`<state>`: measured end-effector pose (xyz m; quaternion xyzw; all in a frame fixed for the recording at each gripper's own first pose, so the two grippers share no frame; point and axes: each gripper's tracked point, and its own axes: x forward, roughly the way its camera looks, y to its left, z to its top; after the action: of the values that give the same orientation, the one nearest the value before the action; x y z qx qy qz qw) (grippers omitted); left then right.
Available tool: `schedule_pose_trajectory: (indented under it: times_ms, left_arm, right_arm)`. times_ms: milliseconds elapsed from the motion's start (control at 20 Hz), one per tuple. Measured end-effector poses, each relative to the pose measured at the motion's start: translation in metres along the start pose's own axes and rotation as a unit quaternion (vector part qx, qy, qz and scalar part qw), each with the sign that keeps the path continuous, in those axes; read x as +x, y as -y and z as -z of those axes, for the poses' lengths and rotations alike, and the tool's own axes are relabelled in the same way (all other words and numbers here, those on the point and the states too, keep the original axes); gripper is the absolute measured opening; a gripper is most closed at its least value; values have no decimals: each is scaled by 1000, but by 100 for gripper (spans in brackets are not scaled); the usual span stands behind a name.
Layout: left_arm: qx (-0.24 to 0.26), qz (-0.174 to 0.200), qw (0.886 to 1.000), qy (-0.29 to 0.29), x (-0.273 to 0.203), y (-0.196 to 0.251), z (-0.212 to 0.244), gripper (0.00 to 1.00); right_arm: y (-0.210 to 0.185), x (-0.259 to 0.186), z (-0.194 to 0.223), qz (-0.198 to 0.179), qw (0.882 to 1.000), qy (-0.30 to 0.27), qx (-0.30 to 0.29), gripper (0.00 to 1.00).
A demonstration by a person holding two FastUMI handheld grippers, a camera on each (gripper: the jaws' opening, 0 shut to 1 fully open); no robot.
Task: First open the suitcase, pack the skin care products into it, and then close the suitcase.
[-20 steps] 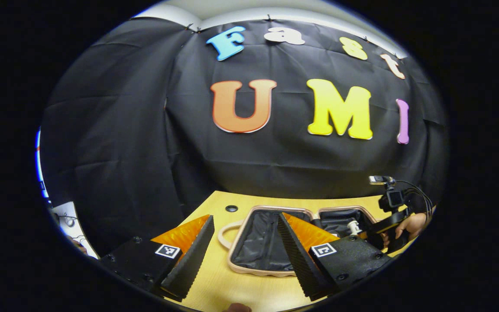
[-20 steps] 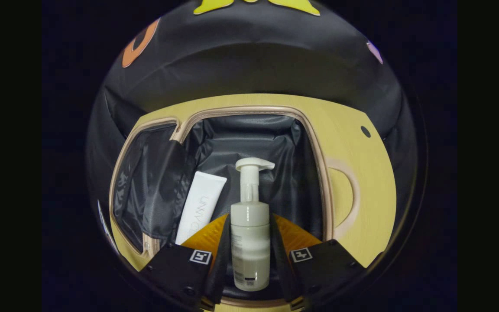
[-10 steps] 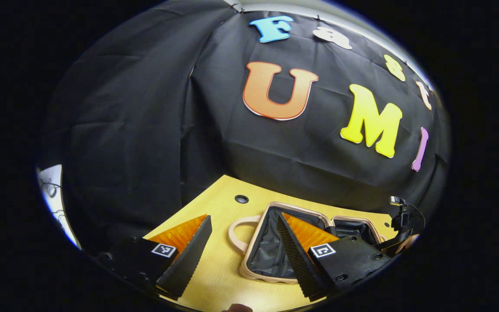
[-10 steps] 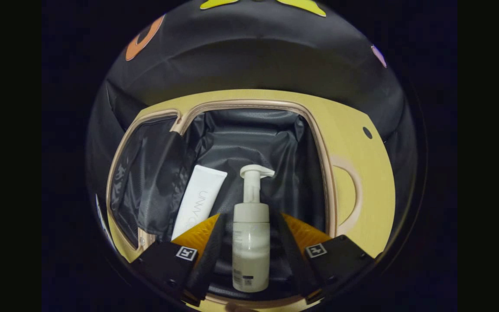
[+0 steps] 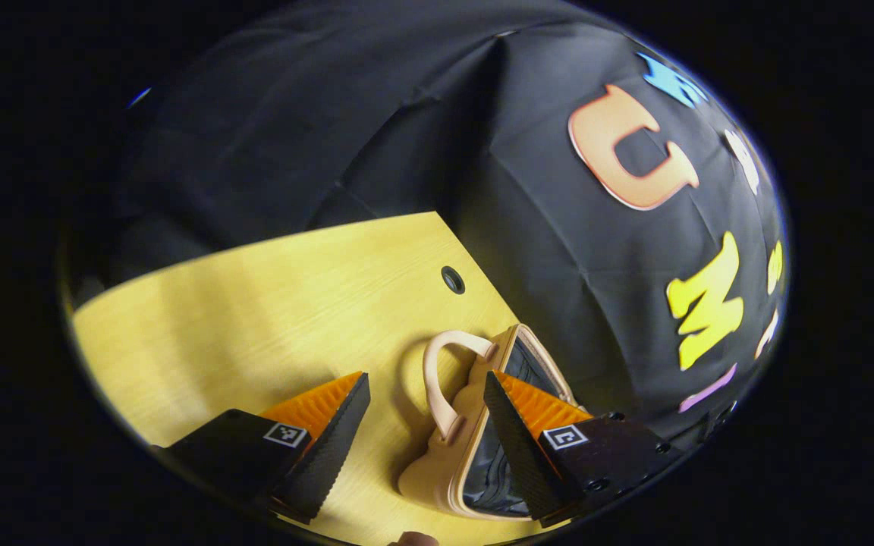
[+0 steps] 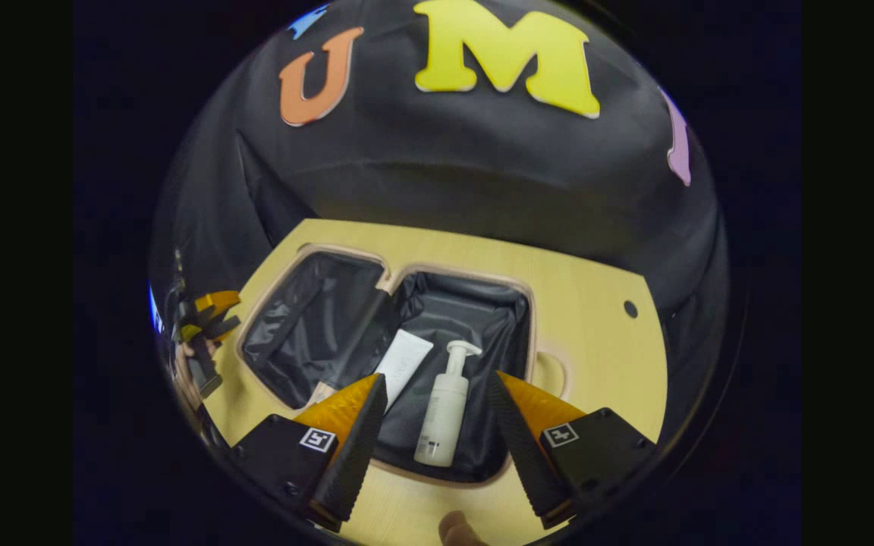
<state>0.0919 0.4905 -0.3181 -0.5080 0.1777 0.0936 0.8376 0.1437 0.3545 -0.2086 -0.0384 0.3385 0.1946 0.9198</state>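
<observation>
The wooden surface [image 6: 596, 303] carries the open suitcase [image 6: 315, 258] (dark lining, both halves flat), which the right gripper view looks into. In its right half lie a pump bottle [image 6: 442, 413] and, at its ten o'clock, a white tube [image 6: 405, 360]. The right gripper [image 6: 435, 440] hangs above with fingers spread, empty; the left gripper view shows the suitcase handle [image 5: 441, 379] and the left gripper [image 5: 425, 436], also spread.

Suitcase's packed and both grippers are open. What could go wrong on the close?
1. The pump bottle lies loose in the suitcase beside the white tube; nothing visibly restrains them, so they may slide as the halves fold.
2. The loose black lining at the hinge could bunch and get pinched in the rim.
3. The left gripper sits near the handle, tilted; a grab there might drag the case across the table rather than fold it.
</observation>
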Motion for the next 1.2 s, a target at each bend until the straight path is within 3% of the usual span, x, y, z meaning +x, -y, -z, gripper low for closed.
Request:
schedule_pose_trajectory:
  times_ms: [150,200,250,350,400,450,500,550,650,700,750,800,950,1100,1200]
  left_arm:
    - [-75,14,997,-23,21,-6,14,96]
    - [-92,24,995,-22,25,-4,12,83]
    - [-98,24,995,-21,26,-6,10,91]
    - [-96,16,995,-32,31,-11,16,81]
    - [-90,10,995,-40,35,-13,23,70]
    - [-93,11,995,-42,35,-12,23,48]
    - [-101,21,994,-42,36,-7,21,37]
    - [-111,41,992,-42,33,-2,18,41]
    - [-131,51,989,-40,35,0,16,10]
    - [-135,52,989,-37,36,0,14,6]
    - [-131,50,989,-34,34,2,13,11]
    - [-114,42,992,-30,34,3,14,3]
    - [-45,14,999,-19,25,16,9,3]
    - [-8,20,1000,11,7,57,-13,3]
    - [43,28,998,24,-7,87,-21,3]
  right_arm:
    - [1,-53,-9,-2,999,40,-16,79]
    - [4,-68,-9,-1,998,51,-25,78]
    - [6,-81,-7,1,997,61,-37,80]
    - [7,-104,-1,6,996,75,-55,80]
    - [7,-113,2,7,995,79,-60,81]
    - [9,-120,5,9,995,81,-60,81]
    - [9,-127,6,13,995,83,-56,81]
    - [8,-132,7,16,995,82,-51,81]
    - [6,-143,4,12,995,84,-53,80]
    - [6,-148,-1,12,994,94,-56,80]
    - [12,-153,-5,19,992,105,-61,80]
    - [14,-159,-8,21,991,117,-61,80]
    - [20,-172,-13,21,988,139,-61,80]
    - [26,-180,-16,9,986,155,-57,80]
    - [32,-186,-17,2,985,164,-55,80]
